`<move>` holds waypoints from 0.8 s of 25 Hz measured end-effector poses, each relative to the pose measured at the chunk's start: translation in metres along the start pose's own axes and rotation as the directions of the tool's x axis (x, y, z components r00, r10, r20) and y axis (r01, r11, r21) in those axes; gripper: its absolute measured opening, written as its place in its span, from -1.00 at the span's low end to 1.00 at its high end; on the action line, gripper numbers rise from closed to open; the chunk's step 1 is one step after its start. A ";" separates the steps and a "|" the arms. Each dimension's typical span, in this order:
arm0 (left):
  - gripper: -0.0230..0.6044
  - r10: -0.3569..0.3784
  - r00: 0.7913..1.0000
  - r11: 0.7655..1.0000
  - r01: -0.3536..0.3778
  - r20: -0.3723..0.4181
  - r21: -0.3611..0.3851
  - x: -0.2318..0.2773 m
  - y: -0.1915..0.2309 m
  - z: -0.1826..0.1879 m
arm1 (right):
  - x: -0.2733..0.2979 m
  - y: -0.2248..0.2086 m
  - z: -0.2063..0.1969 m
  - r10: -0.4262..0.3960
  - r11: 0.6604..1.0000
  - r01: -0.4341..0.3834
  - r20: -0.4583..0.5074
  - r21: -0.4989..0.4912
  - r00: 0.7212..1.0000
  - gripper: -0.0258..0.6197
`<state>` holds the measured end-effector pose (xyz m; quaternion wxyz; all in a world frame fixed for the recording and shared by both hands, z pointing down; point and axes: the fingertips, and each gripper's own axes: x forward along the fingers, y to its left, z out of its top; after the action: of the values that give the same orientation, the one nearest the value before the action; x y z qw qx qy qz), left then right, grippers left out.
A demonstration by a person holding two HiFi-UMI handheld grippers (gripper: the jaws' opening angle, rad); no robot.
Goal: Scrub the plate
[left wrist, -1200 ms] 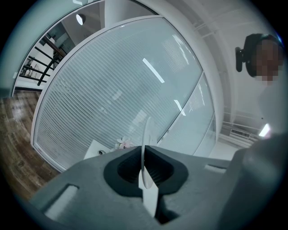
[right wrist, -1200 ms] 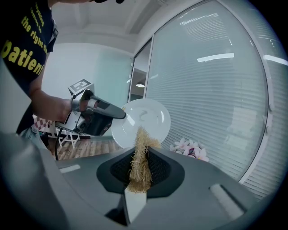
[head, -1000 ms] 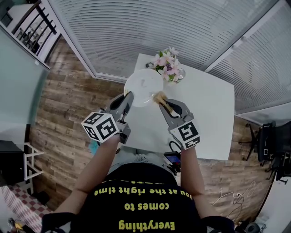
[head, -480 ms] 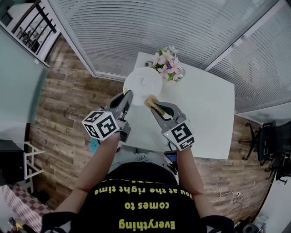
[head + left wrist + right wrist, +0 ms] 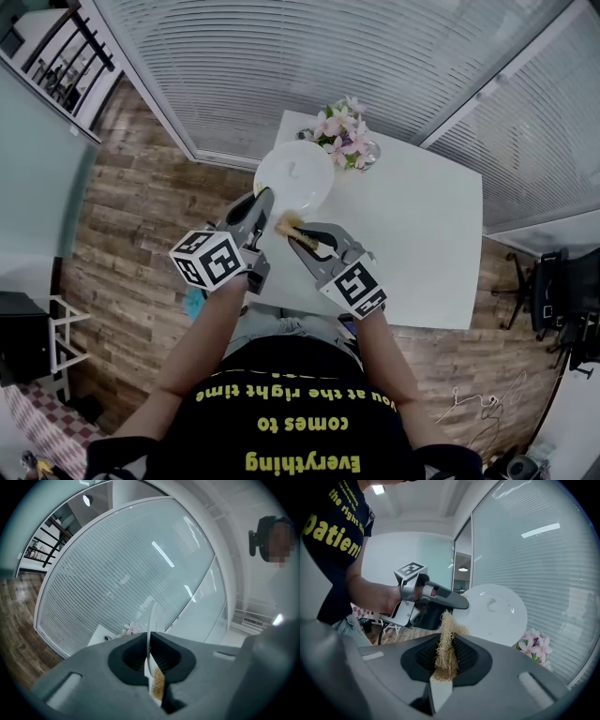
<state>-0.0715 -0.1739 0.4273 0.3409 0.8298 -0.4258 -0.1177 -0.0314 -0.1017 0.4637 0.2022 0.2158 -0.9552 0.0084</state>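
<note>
1. Plate point(image 5: 294, 178) position: it is held up off the white tabletop point(image 5: 422, 234), above the corner near the flowers point(image 5: 344, 131). This keeps its whole face free to be worked on.
2. The left tongs point(image 5: 263, 199) are clamped on the plate's rim. In the left gripper view the plate point(image 5: 151, 620) runs edge-on between the closed pads. A rim grip of this kind probably serves to steady it without covering the surface to be cleaned.
3. The plate's face is turned towards the right-hand side, so in the right gripper view it appears as a full white disc point(image 5: 497, 616).
4. The right tongs point(image 5: 291, 226) are closed on a fibrous tan scrubber point(image 5: 445, 644). Its frayed end sticks out past the tips, so the fibres rather than the tongs would meet the plate.
5. The scrubber point(image 5: 288, 223) sits at the plate's lower rim, just beside the left tongs point(image 5: 440, 599). I cannot tell whether it is touching the plate.
6. Judging from this, scrubbing is under way.
</note>
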 end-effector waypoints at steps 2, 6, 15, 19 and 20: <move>-0.90 -0.001 1.000 1.000 0.001 0.003 0.000 -0.001 0.001 0.002 | 0.001 0.000 -0.002 -0.003 1.000 0.003 -0.006 -0.005 1.000 -0.77; -0.90 -0.001 1.000 1.000 0.001 0.006 0.005 0.000 0.004 0.007 | -0.004 -0.017 -0.007 -0.044 0.999 0.044 -0.014 0.009 0.999 -0.77; -0.90 0.000 1.000 1.000 0.000 0.004 0.004 0.001 0.008 0.009 | -0.026 -0.064 -0.020 -0.154 0.986 0.155 -0.021 0.062 0.988 -0.77; -0.90 -0.002 1.000 1.000 0.002 0.005 0.005 -0.003 0.008 0.011 | -0.034 -0.077 -0.025 -0.202 0.976 0.204 -0.031 0.079 0.979 -0.77; -0.90 -0.003 1.000 1.000 0.003 0.005 0.004 -0.003 0.007 0.012 | -0.037 -0.081 -0.027 -0.216 0.972 0.219 -0.037 0.084 0.976 -0.77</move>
<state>-0.0838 -0.1799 0.4232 0.3377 0.8309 -0.4257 -0.1196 0.0429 -0.1576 0.4682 0.2054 0.3276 -0.9217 0.0310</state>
